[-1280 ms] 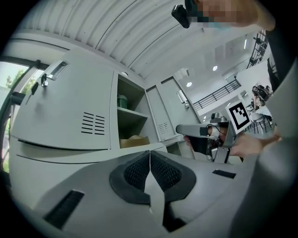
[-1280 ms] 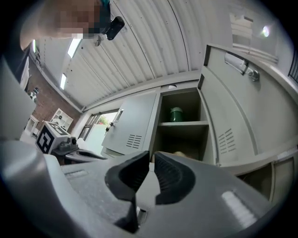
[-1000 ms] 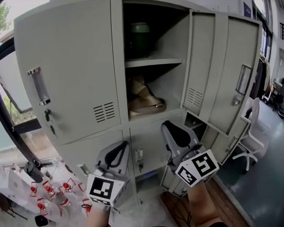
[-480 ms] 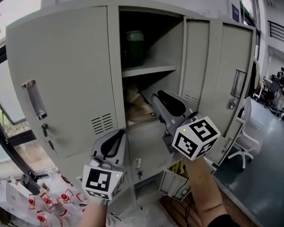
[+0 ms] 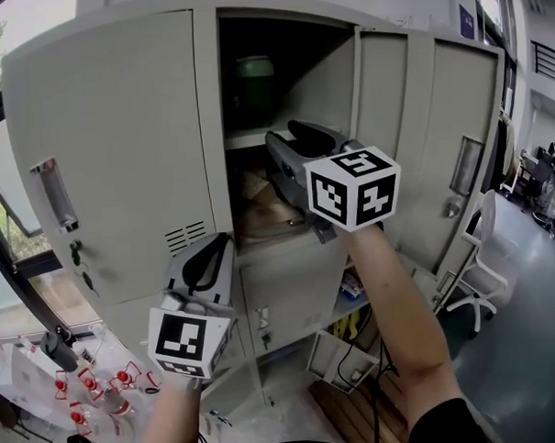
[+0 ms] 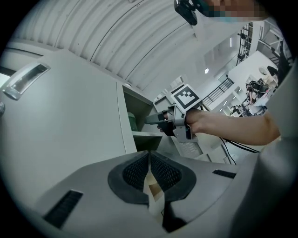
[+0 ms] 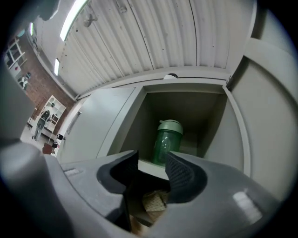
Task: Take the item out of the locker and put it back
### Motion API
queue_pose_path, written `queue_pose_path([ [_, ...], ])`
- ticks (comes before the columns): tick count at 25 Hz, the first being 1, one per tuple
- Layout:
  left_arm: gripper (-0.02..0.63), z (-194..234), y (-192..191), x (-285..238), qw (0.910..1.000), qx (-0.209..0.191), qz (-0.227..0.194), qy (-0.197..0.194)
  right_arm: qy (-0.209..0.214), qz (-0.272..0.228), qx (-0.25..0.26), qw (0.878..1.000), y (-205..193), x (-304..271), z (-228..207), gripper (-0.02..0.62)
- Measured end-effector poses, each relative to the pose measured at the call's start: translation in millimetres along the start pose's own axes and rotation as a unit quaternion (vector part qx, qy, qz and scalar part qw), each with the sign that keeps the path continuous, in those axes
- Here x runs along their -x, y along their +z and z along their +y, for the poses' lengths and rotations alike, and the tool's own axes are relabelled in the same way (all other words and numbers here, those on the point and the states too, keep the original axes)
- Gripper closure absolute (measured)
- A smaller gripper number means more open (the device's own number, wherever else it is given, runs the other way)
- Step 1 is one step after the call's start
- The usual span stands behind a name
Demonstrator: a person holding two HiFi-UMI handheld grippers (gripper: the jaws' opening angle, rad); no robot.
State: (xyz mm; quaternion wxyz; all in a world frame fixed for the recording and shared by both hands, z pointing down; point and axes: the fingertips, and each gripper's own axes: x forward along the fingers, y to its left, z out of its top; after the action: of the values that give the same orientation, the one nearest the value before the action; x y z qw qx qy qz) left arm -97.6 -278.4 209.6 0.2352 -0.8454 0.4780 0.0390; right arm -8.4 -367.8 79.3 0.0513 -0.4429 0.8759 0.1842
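A green bottle (image 5: 254, 83) with a lid stands upright on the top shelf of the open locker (image 5: 214, 127); it also shows in the right gripper view (image 7: 167, 139) and the left gripper view (image 6: 132, 122). My right gripper (image 5: 289, 140) is raised in front of the shelf edge, short of the bottle and pointing at it. Its jaws (image 7: 151, 160) are opening, and nothing is between them. My left gripper (image 5: 211, 251) hangs low in front of the closed left door, shut and empty (image 6: 149, 158).
A tan woven item (image 5: 259, 212) lies in the compartment under the shelf. The locker's door (image 5: 383, 120) stands open to the right. A white chair (image 5: 481, 253) is at the right. Several red-capped bottles (image 5: 92, 389) stand on the floor at the lower left.
My right gripper has risen from the lower locker level to the top shelf's edge, and its jaws have parted. The left gripper has barely moved.
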Motion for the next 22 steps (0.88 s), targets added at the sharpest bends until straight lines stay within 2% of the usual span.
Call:
queue_pose_path([
  [5,0.592,4,11,-4,0.9998,-0.011,-0.006,0.015,0.012,0.018,-0.053,0.998,12,-21,-23,0.359],
  [9,0.592,3,13,-5,0.9997,-0.010,-0.009,0.021,0.011,0.037,-0.075,0.996,20,-37,-41,0.348],
  [11,0.592,2,13,-7,0.9996,-0.009,-0.010,0.024,0.013,0.052,-0.084,0.995,22,-46,-48,0.316],
  [18,0.592,2,17,-9,0.9994,-0.010,-0.011,0.030,0.024,0.105,-0.088,0.990,24,-80,-56,0.195],
  [22,0.592,3,19,-8,0.9993,-0.009,-0.016,0.034,0.021,0.135,-0.069,0.988,19,-95,-55,0.133],
])
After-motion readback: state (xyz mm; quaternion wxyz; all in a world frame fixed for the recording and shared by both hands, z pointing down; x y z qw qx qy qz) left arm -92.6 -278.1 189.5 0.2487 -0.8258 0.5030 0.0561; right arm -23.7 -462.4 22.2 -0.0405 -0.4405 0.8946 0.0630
